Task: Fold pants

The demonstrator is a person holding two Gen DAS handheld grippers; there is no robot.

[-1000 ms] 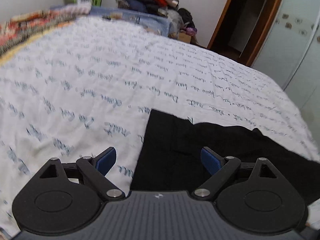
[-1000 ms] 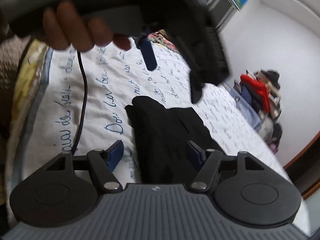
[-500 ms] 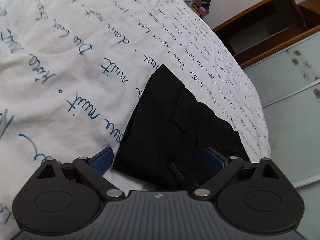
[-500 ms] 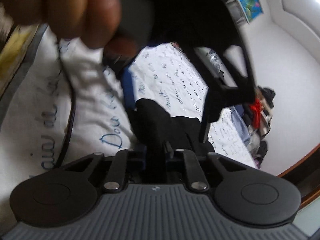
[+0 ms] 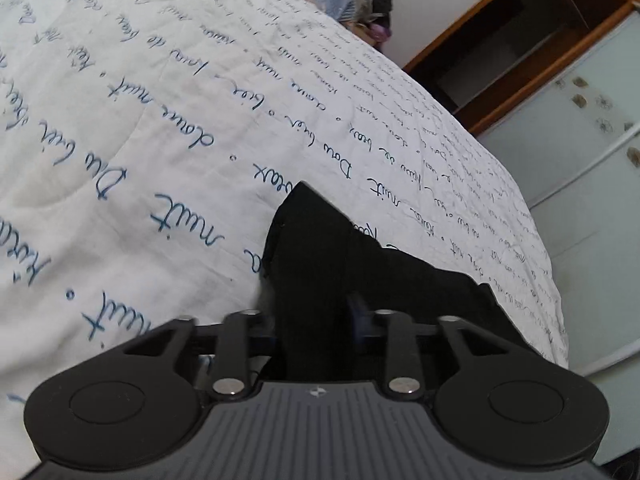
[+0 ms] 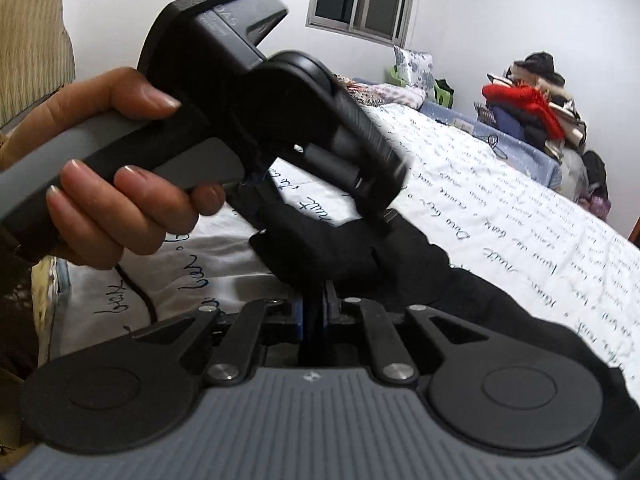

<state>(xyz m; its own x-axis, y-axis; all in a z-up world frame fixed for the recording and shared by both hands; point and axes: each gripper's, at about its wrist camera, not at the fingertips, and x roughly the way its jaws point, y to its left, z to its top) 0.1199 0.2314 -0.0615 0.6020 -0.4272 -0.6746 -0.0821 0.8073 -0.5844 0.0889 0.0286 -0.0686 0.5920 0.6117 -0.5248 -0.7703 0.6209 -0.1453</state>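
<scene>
1. White quilted bedspread printed with blue handwriting (image 5: 168, 128) fills the left and centre of the left wrist view; nothing lies on that stretch.
2. At lower centre the left gripper (image 5: 316, 320) has its jaws pressed onto a raised fold of the black soft fabric pants (image 5: 320, 264), which trail toward the lower right over the bed's edge.
3. In the right wrist view, the person's left hand (image 6: 108, 184) holds that gripper at upper left.
4. At lower centre the right gripper (image 6: 312, 312) pinches another bunch of the pants.
5. My judgement: the cloth is light, limp and not fragile, so it will sag between the grips; holding at corners or hems and keeping it taut should suit best.
</scene>
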